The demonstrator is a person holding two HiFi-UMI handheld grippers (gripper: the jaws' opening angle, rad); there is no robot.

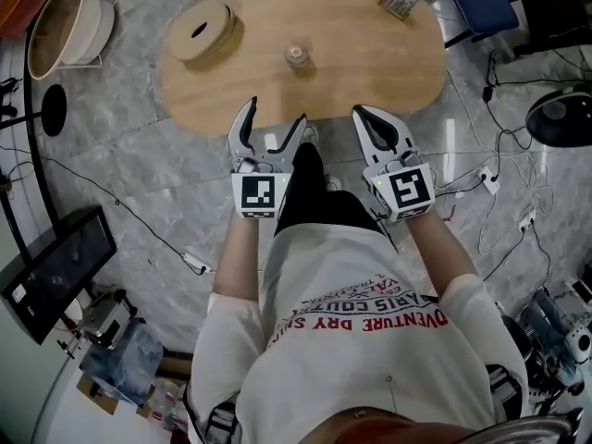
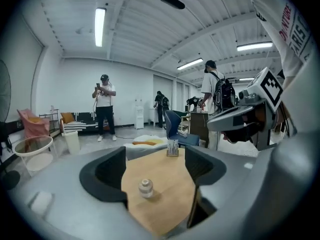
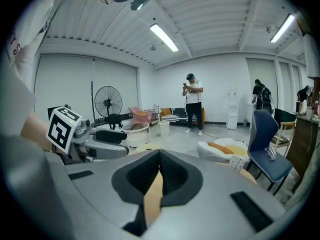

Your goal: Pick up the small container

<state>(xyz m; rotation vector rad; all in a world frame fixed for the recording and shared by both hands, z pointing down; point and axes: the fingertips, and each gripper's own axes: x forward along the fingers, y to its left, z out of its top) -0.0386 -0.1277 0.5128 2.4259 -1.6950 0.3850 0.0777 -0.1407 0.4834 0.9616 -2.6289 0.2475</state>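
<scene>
While the left gripper [image 1: 275,117] gapes, right gripper [image 1: 368,118] clenched empty — small container [image 1: 297,56]: clear, pale-capped, upright.

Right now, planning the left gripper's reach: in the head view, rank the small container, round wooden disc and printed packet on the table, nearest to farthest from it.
From the left gripper:
1. small container, just ahead, in the middle of the wooden table.
2. round wooden disc, toward its left end.
3. printed packet, at the far right edge.

tan table [image 1: 370,58], pale small container [image 1: 297,56], grey marbled floor [image 1: 120,151].
</scene>
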